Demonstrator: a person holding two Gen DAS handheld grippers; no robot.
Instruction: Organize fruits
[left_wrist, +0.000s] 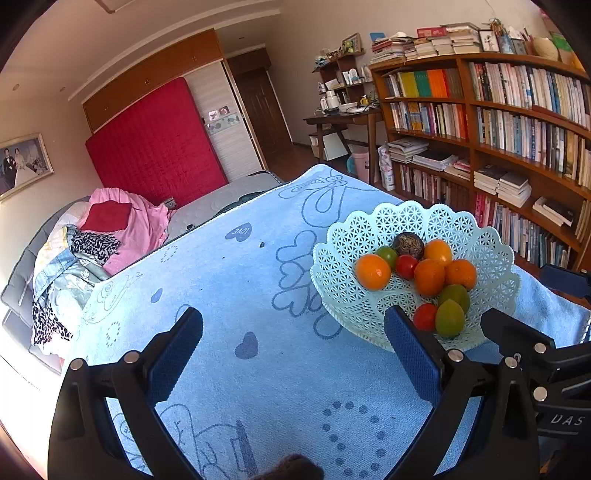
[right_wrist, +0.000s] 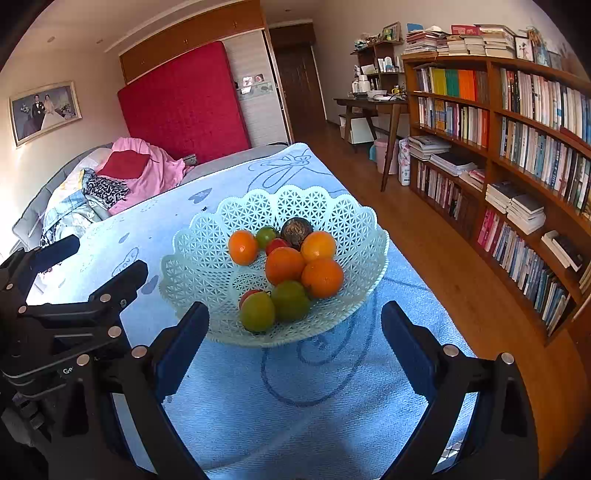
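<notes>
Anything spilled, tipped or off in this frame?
Nothing spilled or tipped. All the fruit sits inside the basket, which stands level on the blue towel. One dark, rough-skinned ball at the back of the pile differs from the smooth oranges and tomatoes. A small dark speck lies on the towel. Both grippers are open and empty.

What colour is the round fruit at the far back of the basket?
Dark brown, mottled with paler flecks: the round fruit at the back of the basket. Right wrist view shows it best.
</notes>
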